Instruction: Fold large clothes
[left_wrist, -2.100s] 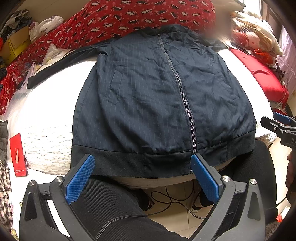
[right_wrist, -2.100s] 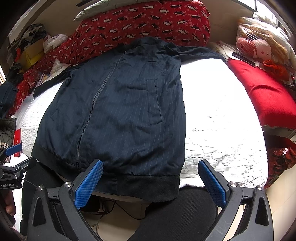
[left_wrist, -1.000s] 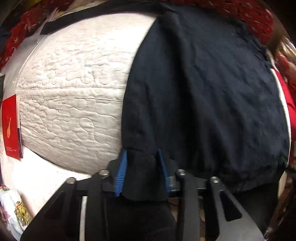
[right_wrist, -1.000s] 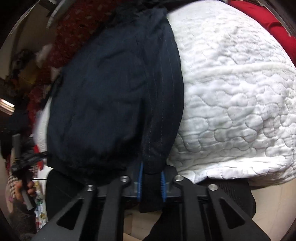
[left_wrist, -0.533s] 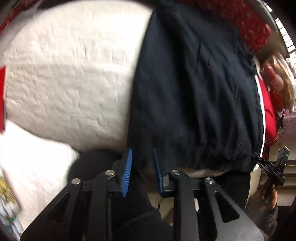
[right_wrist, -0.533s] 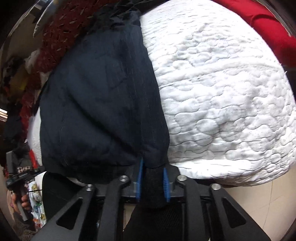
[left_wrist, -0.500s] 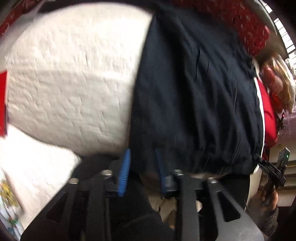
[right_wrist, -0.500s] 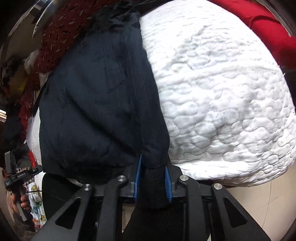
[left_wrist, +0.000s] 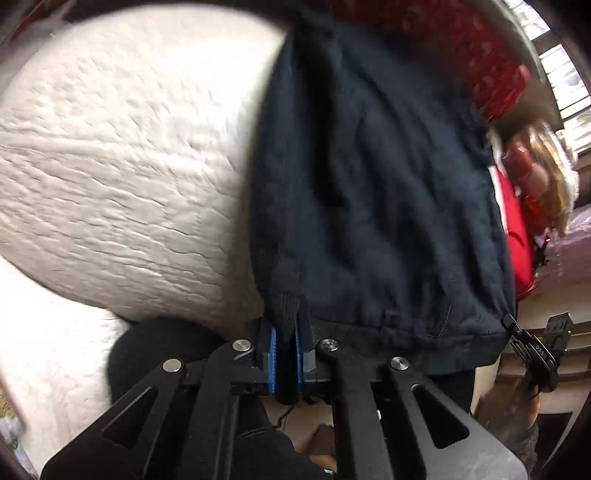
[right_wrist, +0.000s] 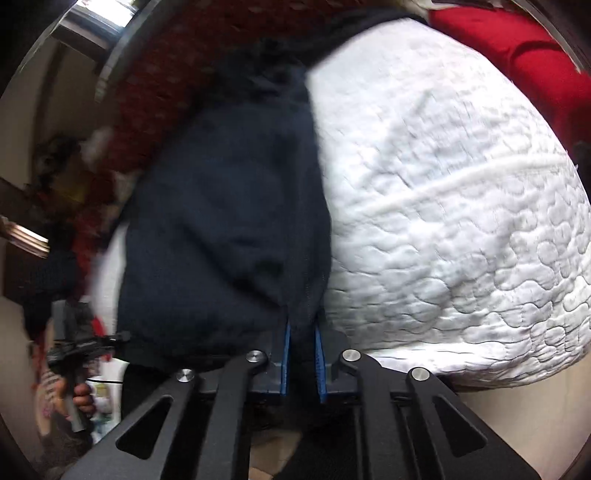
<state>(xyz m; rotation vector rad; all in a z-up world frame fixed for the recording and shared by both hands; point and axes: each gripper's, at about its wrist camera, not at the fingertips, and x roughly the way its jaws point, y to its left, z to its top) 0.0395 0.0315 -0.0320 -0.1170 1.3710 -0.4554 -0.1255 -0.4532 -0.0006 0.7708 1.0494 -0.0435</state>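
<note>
Both grippers are now down at the jacket's hem, where two seconds ago they were hanging spread above it. Left gripper (left_wrist: 285, 363) jaws have just been closing and are pinching the ribbed waistband (left_wrist: 282, 310) at the jacket's left corner. Right gripper (right_wrist: 301, 363) jaws have also just been closing, and are gripping dark cloth at the opposite hem corner.

Jacket (left_wrist: 373, 192) is lying front-up on the bed (left_wrist: 122, 177), hem hanging over the near edge, collar up by the red patterned pillow (left_wrist: 491, 70).

Handling, my read: soft, limp, moderately weighty; it's going to sag between the two grips. The ribbed band is thick and stretchy, so it's the best hold; the shell looks smoother and likelier to slip. Zipper (left_wrist: 445, 317) is adding a stiff line down the middle.

Surface is a white quilted cover, cushioned and probably grippy. Room is looking cluttered, with a red cushion (right_wrist: 517, 40) to the right.
</note>
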